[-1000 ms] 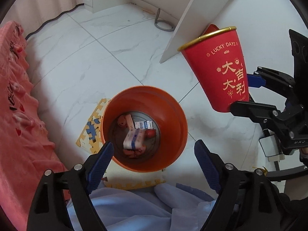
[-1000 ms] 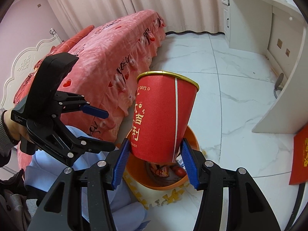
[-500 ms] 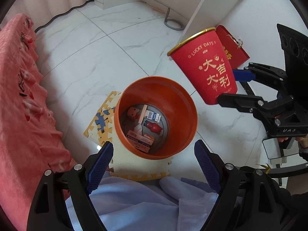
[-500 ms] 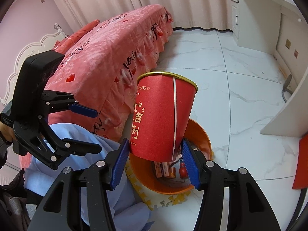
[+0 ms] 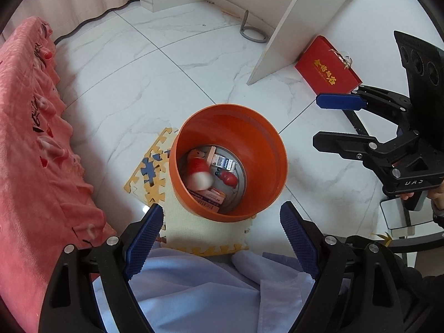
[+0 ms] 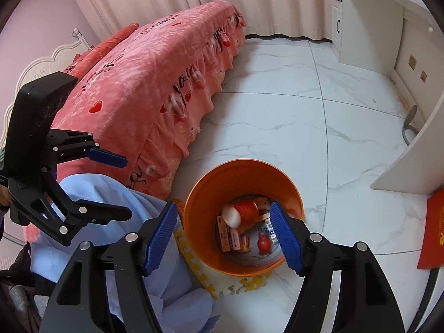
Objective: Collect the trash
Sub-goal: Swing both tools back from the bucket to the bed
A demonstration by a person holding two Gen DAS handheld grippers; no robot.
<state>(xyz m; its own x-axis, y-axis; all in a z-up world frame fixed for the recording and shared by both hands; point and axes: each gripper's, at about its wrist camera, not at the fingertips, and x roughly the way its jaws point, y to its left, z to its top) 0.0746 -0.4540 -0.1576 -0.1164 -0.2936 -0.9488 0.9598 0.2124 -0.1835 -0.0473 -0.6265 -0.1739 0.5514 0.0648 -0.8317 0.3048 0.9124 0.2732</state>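
the right claw hangs above the round orange plastic bin with its blue ribbed pads apart and widening, nothing pinched between them. straight below that claw, at the bottom of the bin, the red paper cup lies on its side, blurred, its white base turned toward the near-left pad; in the left wrist view the same cup shows as a red and white smear inside the bin. around it lie small cardboard boxes and a little red toy-like piece; finer detail is too small to tell. the left claw is also released, its pads spread wide and empty, with the bin just ahead of its tips and a pale blue cloth directly under it. the bin stands on a yellow and cream foam puzzle mat laid on the white marble-patterned tile floor. to the left of the left claw runs a pink ruffled bedspread. far ahead and to the right of it a flat red box with gold lettering lies on the floor beside a white panel of furniture. from the left wrist view the right claw appears to the right of the bin, a hand partly visible behind it.
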